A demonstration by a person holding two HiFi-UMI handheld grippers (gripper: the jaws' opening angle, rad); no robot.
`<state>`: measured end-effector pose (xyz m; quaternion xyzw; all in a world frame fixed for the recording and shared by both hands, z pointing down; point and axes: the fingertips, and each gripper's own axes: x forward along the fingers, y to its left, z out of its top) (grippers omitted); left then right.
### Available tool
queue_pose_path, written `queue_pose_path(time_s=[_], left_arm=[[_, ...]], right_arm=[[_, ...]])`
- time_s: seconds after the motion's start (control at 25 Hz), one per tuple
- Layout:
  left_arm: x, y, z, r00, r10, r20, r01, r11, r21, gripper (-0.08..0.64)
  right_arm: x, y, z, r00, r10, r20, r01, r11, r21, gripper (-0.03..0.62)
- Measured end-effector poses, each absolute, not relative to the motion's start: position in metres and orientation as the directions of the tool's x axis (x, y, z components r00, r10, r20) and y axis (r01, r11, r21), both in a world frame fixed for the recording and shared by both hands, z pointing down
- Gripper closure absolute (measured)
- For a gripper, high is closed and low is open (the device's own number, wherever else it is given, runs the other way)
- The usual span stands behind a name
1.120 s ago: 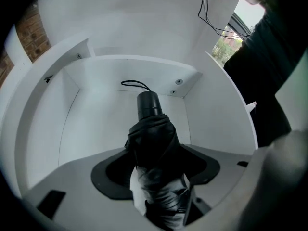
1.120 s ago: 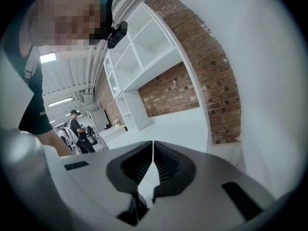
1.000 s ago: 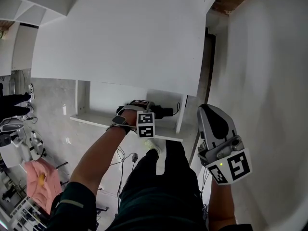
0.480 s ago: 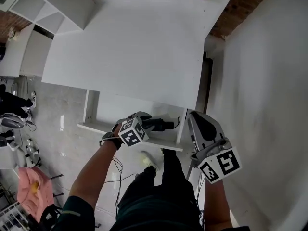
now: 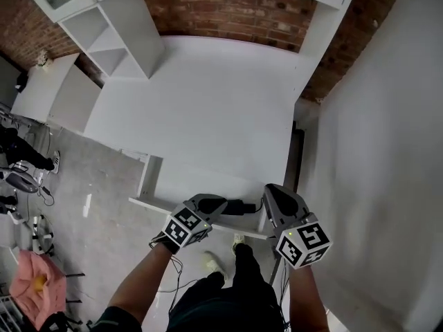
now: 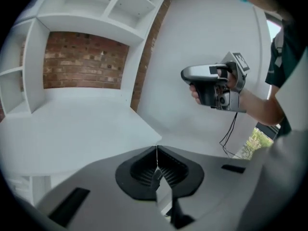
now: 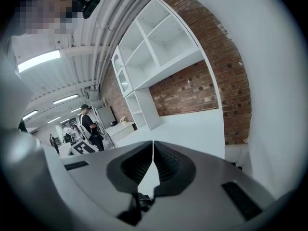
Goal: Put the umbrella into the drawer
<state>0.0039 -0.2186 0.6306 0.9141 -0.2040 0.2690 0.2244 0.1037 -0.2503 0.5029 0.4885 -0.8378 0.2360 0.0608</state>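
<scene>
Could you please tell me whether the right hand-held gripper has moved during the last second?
Yes. The right hand-held gripper has moved left, toward the open drawer: it stood clear of its right side and now overlaps it.

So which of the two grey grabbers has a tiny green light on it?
The right grey gripper: a small green light glows on its black-and-white marker cube. The left gripper has the same kind of cube, but no light shows there.

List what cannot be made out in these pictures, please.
Umbrella: head view, only a black piece shows between left gripper and right gripper.
Drawer inside: head view, covered by the desk top.
Gripper views: both point away from drawer and umbrella.
</scene>
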Motion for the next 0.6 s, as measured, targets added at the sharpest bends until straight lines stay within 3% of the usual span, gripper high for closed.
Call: queue_pose_path(time_s=[0.6], left_arm=[[-0.055, -0.204, 0.491, 0.75, -0.536, 0.387, -0.656, -0.672, 0.342, 0.554]], right_arm=[[0.047, -0.221, 0.447, -0.537, -0.786, 0.308, -0.84, 0.462, -0.286, 0.588]])
